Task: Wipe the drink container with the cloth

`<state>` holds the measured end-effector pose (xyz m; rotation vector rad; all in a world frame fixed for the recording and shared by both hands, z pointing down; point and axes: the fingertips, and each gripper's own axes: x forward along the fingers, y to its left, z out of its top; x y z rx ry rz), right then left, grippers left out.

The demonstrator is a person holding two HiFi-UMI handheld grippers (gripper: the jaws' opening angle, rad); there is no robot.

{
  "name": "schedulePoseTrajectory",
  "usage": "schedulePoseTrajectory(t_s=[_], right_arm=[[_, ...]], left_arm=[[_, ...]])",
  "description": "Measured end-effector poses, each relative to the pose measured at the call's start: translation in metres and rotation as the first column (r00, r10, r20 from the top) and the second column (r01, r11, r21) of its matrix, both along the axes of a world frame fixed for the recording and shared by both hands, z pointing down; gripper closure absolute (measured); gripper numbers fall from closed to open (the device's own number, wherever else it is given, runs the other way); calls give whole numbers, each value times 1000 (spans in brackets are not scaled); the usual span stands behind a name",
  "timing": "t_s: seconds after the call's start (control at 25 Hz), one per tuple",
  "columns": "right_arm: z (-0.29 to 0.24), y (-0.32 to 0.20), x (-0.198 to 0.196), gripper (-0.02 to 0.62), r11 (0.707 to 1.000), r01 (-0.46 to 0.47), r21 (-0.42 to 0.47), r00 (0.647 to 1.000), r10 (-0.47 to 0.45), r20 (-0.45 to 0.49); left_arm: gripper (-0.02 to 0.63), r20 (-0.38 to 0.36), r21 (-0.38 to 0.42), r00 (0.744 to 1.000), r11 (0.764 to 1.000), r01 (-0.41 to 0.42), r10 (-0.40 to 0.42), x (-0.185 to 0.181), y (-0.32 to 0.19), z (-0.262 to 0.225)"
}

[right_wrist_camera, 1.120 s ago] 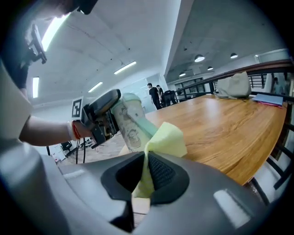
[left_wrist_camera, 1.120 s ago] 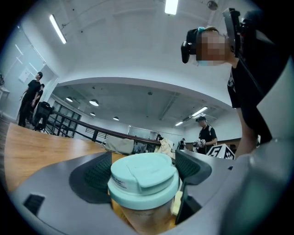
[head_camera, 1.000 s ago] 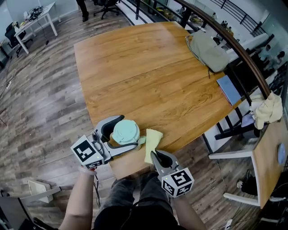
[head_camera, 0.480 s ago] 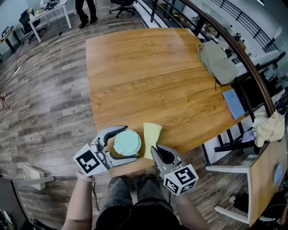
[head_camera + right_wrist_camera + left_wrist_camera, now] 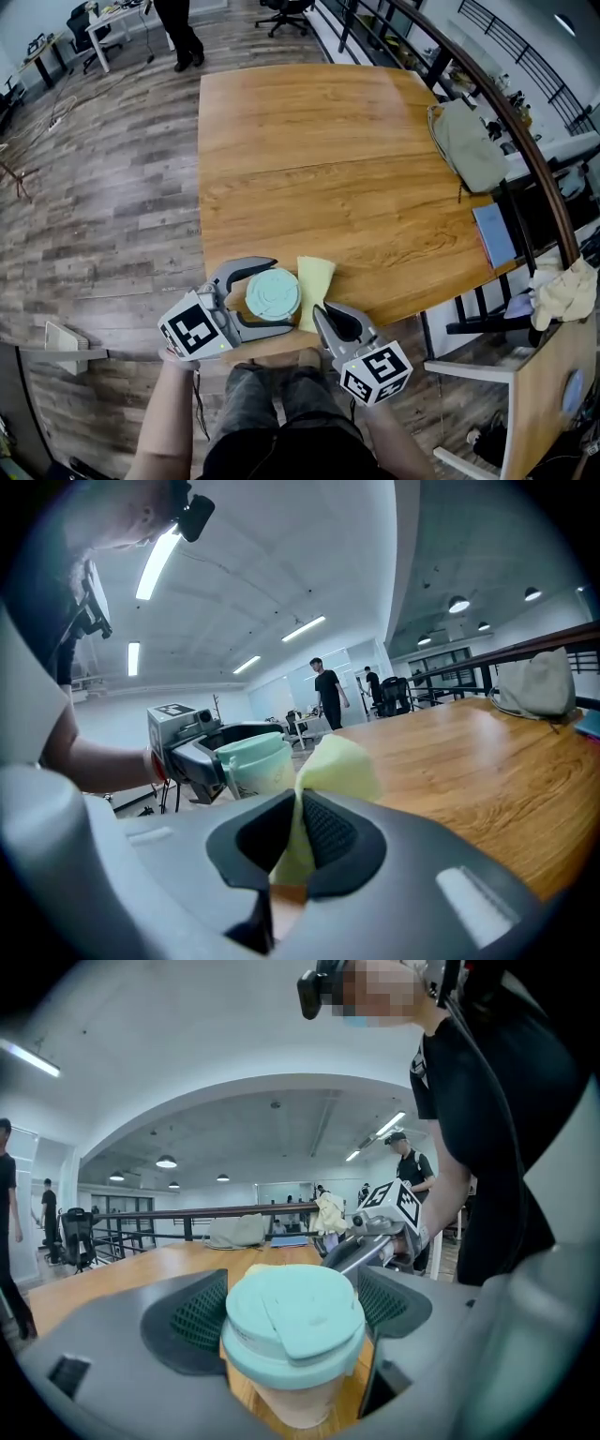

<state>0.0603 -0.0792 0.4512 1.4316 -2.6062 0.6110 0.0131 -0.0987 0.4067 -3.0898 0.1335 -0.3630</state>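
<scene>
A paper cup with a mint-green lid, the drink container (image 5: 273, 293), stands at the near edge of the wooden table (image 5: 328, 159). My left gripper (image 5: 278, 296) is shut on the container (image 5: 293, 1321), one pad on each side just below the lid. A pale yellow cloth (image 5: 314, 279) hangs right beside the cup, pinched at its lower end by my right gripper (image 5: 320, 317). In the right gripper view the cloth (image 5: 333, 761) rises from between the shut jaws of my right gripper (image 5: 298, 832), with the container (image 5: 251, 764) just behind it. Whether cloth and cup touch is unclear.
A grey bag (image 5: 469, 145) and a blue notebook (image 5: 494, 234) lie along the table's right edge. A dark rail and a chair (image 5: 473, 323) stand to the right, and a cream rag (image 5: 562, 286) lies on a second table. A person (image 5: 178, 28) stands far off on the wooden floor.
The cloth's tip, draped against the cup's side a second ago, now hangs straighter beside the lid. Both grippers keep their hold at the table's near edge.
</scene>
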Motion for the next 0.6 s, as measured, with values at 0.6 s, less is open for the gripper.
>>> schedulePoseTrajectory(t_s=[0.6], right_arm=[[7,-13,2,566,986,167,0,986,-167,-16]], left_arm=[[130,-123,-187,756,763,619,-643,-42,-12,-4]])
